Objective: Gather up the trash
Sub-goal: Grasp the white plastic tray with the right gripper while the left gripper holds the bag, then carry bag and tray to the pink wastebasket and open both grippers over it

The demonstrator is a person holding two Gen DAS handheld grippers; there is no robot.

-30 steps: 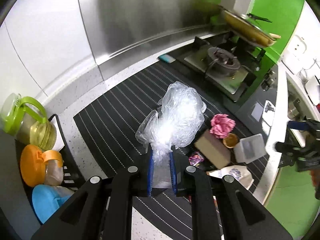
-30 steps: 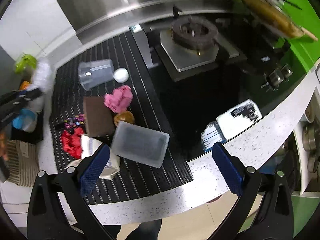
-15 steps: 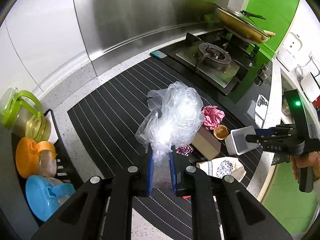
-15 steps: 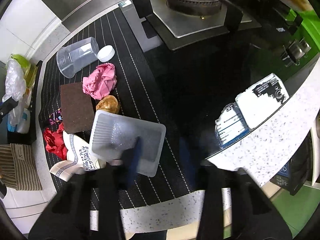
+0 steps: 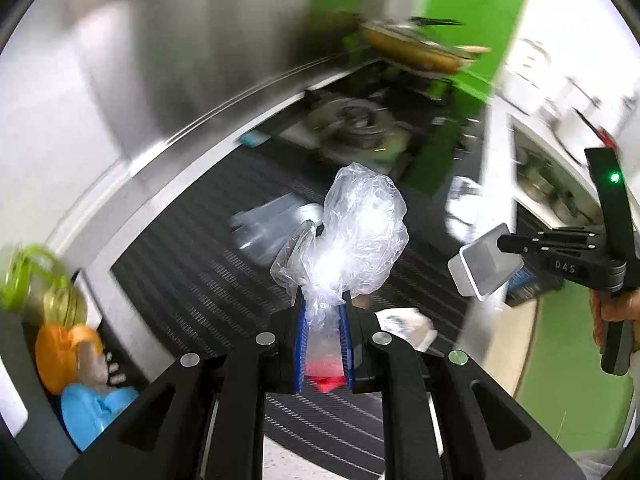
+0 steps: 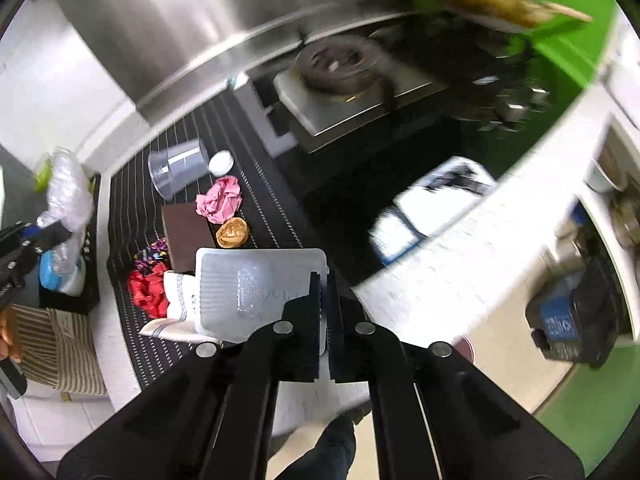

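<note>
Over the black striped mat on the speckled white table, both claws are closed on trash. The left claw pinches the neck of a crumpled clear plastic bag between its blue pads; the bag billows up above the fingertips, and something red shows low between the pads. The right claw has its jaws drawn together on one edge of a shallow white plastic tray, which juts out to the left of the fingers; in the left wrist view the same tray hangs tilted from that claw, clear of the mat.

Still lying on the mat are a clear plastic cup on its side with a white cap just beside it, a wad of pink paper, a brown flat board, a small brown paper cup, a red crumpled wrapper, a small colourful wrapper and a white patterned paper piece partly hidden under the tray.

Behind the mat stands a gas burner in front of a steel backsplash. At the table's left end a black rack holds green, orange and blue lidded containers. A person's hand grips the right claw's handle.
</note>
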